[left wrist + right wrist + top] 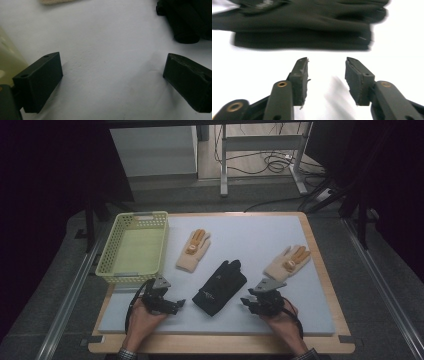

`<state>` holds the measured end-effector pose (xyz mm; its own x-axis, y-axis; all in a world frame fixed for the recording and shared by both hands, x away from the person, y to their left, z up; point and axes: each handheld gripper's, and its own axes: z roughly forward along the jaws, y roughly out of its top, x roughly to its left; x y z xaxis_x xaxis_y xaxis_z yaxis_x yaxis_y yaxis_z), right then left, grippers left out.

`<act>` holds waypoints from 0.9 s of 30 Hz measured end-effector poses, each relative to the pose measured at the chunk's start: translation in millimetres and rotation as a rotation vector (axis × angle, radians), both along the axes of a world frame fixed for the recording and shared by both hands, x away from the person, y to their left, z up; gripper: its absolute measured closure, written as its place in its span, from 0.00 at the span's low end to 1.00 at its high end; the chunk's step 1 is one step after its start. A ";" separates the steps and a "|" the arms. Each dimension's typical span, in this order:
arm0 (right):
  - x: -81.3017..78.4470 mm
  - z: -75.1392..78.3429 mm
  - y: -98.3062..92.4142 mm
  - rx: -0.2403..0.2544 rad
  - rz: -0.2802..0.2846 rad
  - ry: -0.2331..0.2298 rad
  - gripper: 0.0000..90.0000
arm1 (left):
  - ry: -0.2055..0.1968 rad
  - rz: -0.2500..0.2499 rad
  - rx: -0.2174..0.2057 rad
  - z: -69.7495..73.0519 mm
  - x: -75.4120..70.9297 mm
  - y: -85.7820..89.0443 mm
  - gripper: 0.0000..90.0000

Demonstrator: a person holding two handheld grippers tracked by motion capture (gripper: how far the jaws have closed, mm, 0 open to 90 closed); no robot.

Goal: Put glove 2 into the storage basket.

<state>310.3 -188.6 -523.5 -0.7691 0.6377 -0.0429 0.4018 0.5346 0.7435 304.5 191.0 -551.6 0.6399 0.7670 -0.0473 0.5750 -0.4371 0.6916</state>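
Three gloves out, basket empty — nothing sorted yet.

The black glove (220, 287) lies centre frame, tan gloves (193, 250) upper left and right; the basket (134, 247) probably awaits them. Left gripper (172, 303) gapes wide, right gripper (248, 302) half-open — both empty.

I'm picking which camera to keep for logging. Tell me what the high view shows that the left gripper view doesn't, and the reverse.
High view alone: the yellow basket as a whole at the mat's left edge, both beige gloves, the whole black glove between them, and both hands with the left gripper and right gripper.

Left gripper view alone: a close look at the gripper's two black fingers, spread wide with nothing between them.

Both: the white mat and part of the black glove.
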 end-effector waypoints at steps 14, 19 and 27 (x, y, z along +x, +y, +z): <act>17.0 -8.4 -43.2 -0.014 -0.078 0.029 0.22 | 0.010 -0.028 -0.100 21.0 -7.9 -13.8 0.02; 16.1 -8.9 -42.4 -0.023 -0.077 0.021 0.21 | 0.013 -0.060 -0.096 31.1 -5.0 -29.9 0.00; 15.8 -9.2 -42.5 -0.023 -0.078 0.016 0.21 | 0.031 -0.129 -0.081 49.4 10.5 -73.9 0.00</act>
<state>326.1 -231.1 -532.7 -0.7181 0.6944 -0.0459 0.4547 0.5181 0.7245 315.0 117.1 -502.2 0.7304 0.6711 -0.1270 0.5391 -0.4523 0.7105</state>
